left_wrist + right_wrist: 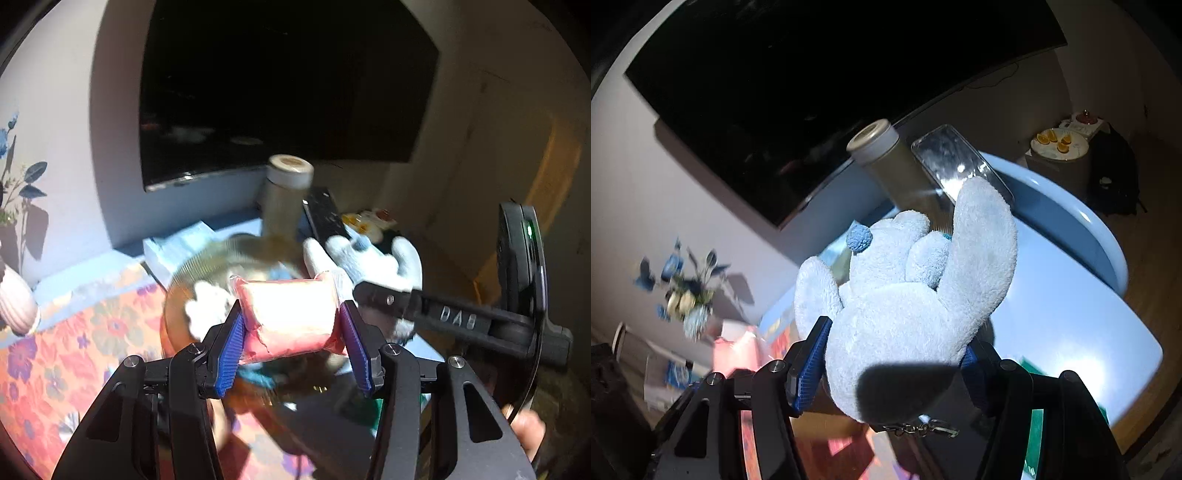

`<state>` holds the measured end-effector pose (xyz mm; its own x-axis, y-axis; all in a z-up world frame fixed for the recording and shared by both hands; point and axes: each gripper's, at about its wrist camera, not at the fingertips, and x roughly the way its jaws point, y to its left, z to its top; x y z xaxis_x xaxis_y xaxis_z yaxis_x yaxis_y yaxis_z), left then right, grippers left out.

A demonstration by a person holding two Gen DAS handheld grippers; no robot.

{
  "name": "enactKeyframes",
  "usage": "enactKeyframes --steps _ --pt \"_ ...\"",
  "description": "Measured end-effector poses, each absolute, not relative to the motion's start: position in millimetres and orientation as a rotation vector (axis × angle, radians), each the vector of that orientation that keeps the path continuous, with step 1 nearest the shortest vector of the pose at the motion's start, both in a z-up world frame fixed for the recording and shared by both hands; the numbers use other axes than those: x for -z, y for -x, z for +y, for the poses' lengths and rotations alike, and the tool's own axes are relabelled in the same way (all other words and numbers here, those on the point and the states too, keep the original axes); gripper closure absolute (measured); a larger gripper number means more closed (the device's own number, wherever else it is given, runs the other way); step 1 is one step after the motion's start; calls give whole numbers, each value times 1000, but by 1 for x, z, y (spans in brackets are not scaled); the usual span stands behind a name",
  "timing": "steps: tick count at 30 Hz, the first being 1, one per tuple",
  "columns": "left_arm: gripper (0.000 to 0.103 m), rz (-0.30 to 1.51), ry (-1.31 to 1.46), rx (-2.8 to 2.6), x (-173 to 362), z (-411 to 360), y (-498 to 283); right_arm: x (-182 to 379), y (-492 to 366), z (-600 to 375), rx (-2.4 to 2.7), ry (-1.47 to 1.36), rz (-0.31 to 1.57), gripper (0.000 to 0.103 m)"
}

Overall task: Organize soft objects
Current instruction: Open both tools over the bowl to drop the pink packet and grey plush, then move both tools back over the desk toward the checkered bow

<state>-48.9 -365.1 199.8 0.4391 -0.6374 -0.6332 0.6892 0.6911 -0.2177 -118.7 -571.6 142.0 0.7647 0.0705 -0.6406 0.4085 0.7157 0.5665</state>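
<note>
My left gripper point(291, 325) is shut on a soft pink packet point(291, 314) and holds it above a round wooden bowl point(221, 258), which is blurred. My right gripper point(894, 354) is shut on a pale blue plush toy point(908, 295) with long ears and a blue nose; a metal clasp point(919, 430) hangs from it. In the left wrist view the plush toy point(373, 258) and the right gripper point(461, 317) sit just right of and behind the packet. The pink packet shows as a blurred pink patch in the right wrist view point(738, 350).
A grey flask point(886, 162) and a phone point(960, 162) stand on the pale blue round table point(1071, 302). A remote point(325, 218) leans by the flask. A floral cloth point(74, 350) covers the left. A dark TV point(277, 81) hangs behind. A plate of orange slices point(1056, 142) sits far right.
</note>
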Motion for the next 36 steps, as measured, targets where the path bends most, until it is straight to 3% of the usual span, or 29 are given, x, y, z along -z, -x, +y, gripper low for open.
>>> enactKeyframes --steps 5,8,9,13,21,29,36 --pt "54 760 -123 759 -196 -387 7 -139 66 -579 229 -725 722 39" --pt "31 757 -142 700 -189 -396 -9 -131 43 -582 205 -711 754 36" --pt "27 760 -141 703 -187 -397 -13 -127 40 -582 207 -709 772 36" --pt "27 818 -73 760 -184 -389 -17 -118 53 -584 223 -716 794 36" --pt "27 748 -99 812 -203 -373 13 -128 102 -575 242 -711 766 34" --pt "27 659 -78 804 -233 -309 49 -139 136 -531 227 -617 782 34" --pt "25 599 -82 706 -249 -232 68 -114 152 -484 171 -591 876 34"
